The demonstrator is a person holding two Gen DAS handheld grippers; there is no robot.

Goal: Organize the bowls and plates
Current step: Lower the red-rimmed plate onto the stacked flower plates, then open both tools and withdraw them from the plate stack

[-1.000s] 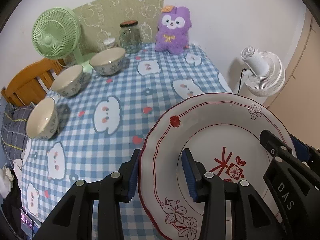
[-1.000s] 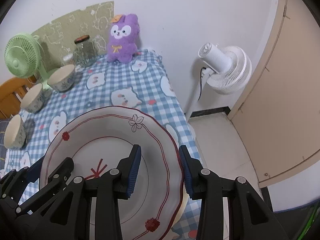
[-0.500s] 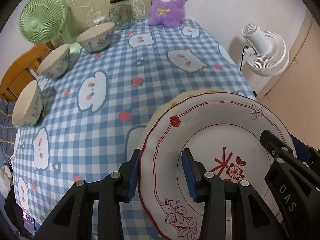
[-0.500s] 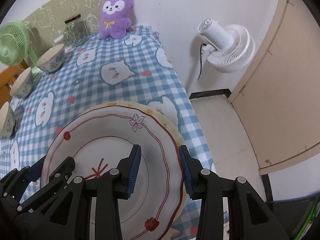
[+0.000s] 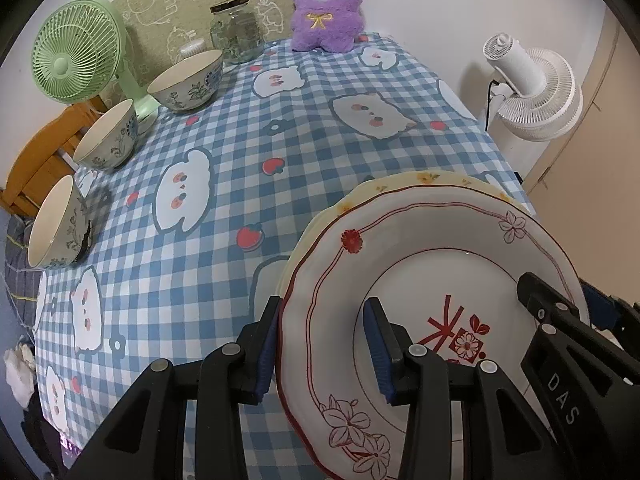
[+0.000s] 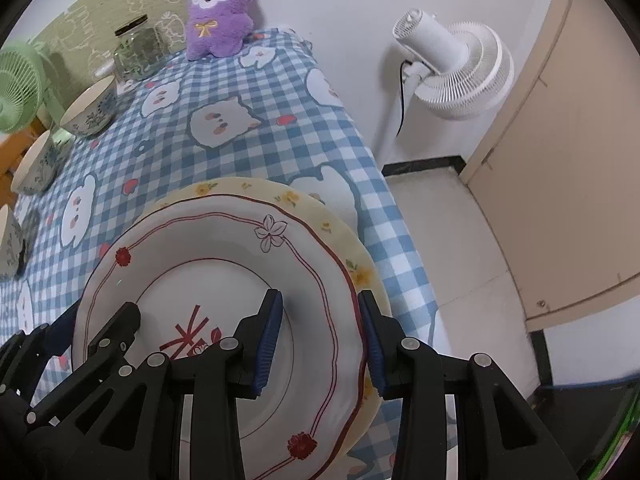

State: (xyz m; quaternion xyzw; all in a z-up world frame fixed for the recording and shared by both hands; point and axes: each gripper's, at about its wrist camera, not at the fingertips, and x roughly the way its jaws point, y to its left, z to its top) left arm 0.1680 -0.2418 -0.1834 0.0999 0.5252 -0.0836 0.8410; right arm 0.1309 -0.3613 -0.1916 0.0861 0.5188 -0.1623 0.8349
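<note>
- Near the table's right front corner, a white plate with red trim is held over a cream plate with yellow flowers lying on the blue-checked tablecloth.
- Whether the white plate rests on the cream one or sits just above it cannot be told; the cream rim shows along the far and right edges only.
- Left gripper: jaws narrowed onto the white plate's left rim, one blue pad outside the rim, the other on the inner face.
- Right gripper: same grip on the opposite rim, one pad on the plate's well, the other outside the edge, over the cream plate's rim.
- Plate markings: red character motif at centre, red double line round the rim, outlined flowers and small red blossoms.
- Three patterned bowls stand upright in a row along the left table edge: far bowl, middle bowl, near bowl. All well apart from the plates.
- At the far end: green desk fan, glass jar, purple plush toy.
- Off the table on the right: white floor fan beside a beige door.
</note>
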